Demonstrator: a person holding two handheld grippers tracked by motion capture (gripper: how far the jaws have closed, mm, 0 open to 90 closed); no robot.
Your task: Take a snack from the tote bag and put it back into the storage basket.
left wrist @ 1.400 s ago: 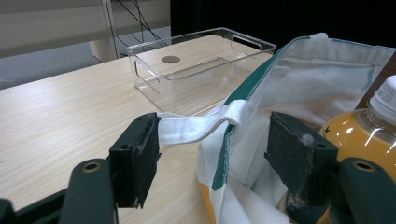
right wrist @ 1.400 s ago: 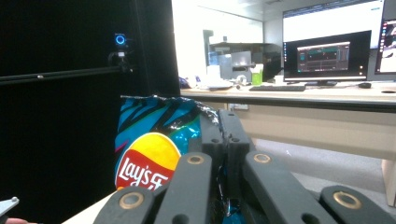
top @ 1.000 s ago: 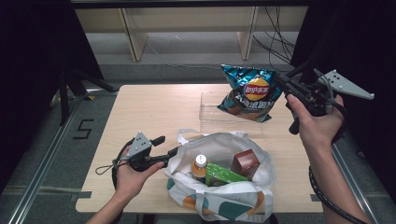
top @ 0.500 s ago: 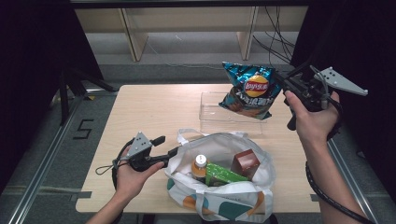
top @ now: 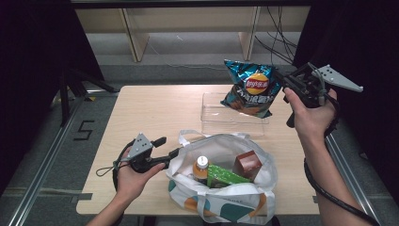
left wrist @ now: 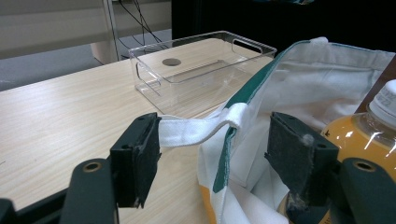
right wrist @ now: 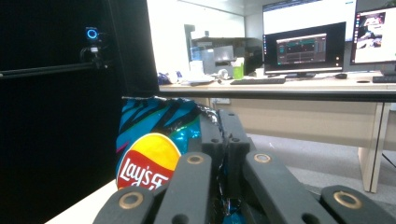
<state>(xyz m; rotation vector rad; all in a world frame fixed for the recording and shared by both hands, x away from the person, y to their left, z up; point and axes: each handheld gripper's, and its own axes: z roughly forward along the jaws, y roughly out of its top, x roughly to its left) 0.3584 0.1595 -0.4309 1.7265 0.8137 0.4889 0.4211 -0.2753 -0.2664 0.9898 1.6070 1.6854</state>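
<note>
A blue Lay's chip bag [top: 249, 87] hangs in the air over the far end of the clear plastic bin [top: 233, 120]. My right gripper [top: 282, 83] is shut on the bag's right edge, and in the right gripper view the chip bag [right wrist: 149, 140] is pinched between the closed jaws of that gripper [right wrist: 219, 135]. My left gripper [top: 168, 147] stands open at the left rim of the white tote bag [top: 221, 200]. In the left gripper view its jaws [left wrist: 215, 154] straddle the tote's white handle strap [left wrist: 196, 128].
The tote holds an orange drink bottle [top: 202, 167], a green packet [top: 226, 175] and a brown box [top: 247, 165]. The clear bin [left wrist: 196, 70] has nothing in it. Bare wooden tabletop [top: 150, 110] lies to the left. Cables trail on the floor behind.
My right gripper has raised the chip bag slightly and drifted a little left. The left gripper and the tote have not moved.
</note>
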